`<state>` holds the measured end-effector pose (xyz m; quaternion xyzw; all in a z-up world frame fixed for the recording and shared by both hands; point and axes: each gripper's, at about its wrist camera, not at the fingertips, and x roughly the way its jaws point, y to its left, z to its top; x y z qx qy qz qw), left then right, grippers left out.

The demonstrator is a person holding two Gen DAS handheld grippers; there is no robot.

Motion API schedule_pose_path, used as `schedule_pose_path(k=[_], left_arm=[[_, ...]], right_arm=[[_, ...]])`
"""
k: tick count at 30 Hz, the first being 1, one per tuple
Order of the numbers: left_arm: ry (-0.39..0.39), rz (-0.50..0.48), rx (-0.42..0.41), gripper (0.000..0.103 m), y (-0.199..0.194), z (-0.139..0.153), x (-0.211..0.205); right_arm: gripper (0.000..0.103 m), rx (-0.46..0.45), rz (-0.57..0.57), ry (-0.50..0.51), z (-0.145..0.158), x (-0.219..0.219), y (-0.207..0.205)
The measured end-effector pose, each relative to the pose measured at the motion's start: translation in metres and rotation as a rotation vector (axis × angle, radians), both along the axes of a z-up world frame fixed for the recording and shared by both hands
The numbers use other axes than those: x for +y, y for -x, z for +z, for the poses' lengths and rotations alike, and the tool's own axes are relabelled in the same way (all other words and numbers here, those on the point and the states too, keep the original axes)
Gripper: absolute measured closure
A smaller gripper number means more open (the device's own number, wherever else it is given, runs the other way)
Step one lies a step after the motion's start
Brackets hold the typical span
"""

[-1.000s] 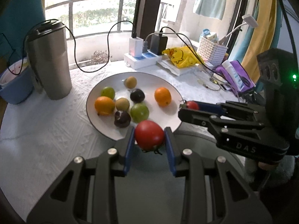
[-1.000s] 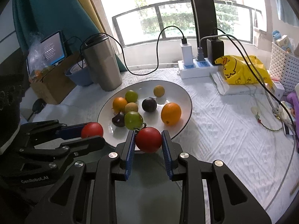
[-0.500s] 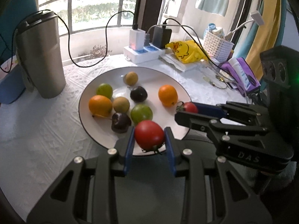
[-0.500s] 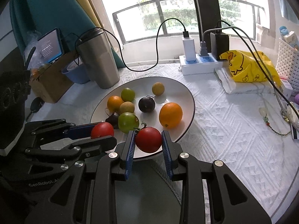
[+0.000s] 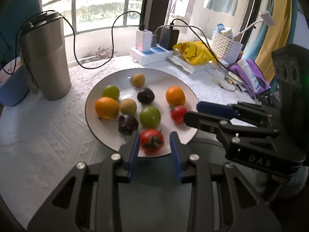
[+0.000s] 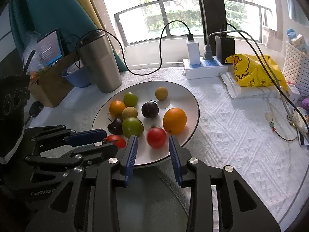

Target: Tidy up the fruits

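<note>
A white plate [image 5: 90, 98] [image 6: 181, 96] holds oranges, green fruits, dark plums and tan fruits. My left gripper [image 5: 154, 134] hangs over its near rim with a red tomato [image 5: 151, 140] between the blue pads. The tomato sits low, calyx up, against the left pad, with a gap at the right pad. My right gripper [image 6: 152, 136] is over the plate's near right part and its jaws are opening. A second, blurred tomato [image 6: 156, 137] lies between them with gaps on both sides. Each gripper shows in the other's view: right gripper [image 5: 191, 110], left gripper [image 6: 111, 139].
A steel tumbler [image 5: 44, 58] and a blue bowl [image 5: 11, 85] stand left of the plate. Behind it are a power strip [image 5: 148, 55] with trailing cables, a yellow bag [image 5: 195, 52] and a white basket [image 5: 226, 46]. A cardboard box [image 6: 50, 89] sits far left.
Both grippers came in over the plate's near rim. The right pads spread off their tomato, which dropped. The left tomato sank and turned calyx-up between its pads.
</note>
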<state>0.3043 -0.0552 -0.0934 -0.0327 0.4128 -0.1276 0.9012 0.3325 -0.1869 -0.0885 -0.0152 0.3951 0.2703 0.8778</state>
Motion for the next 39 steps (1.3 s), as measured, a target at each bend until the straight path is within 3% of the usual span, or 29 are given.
schedule_pose_path(k=[5, 11, 39], left_arm=[[0.0, 0.011, -0.01, 0.069, 0.007, 0.005, 0.001], [0.003, 0.015, -0.032, 0.057, 0.02, 0.013, 0.002], [0.021, 0.037, -0.116, 0.057, 0.096, 0.044, 0.014]], right_arm=[[0.067, -0.01, -0.001, 0.003, 0.005, 0.0, 0.005], [0.067, -0.025, -0.003, 0.003, 0.012, 0.001, 0.016], [0.067, -0.107, 0.002, 0.028, 0.047, 0.01, 0.089]])
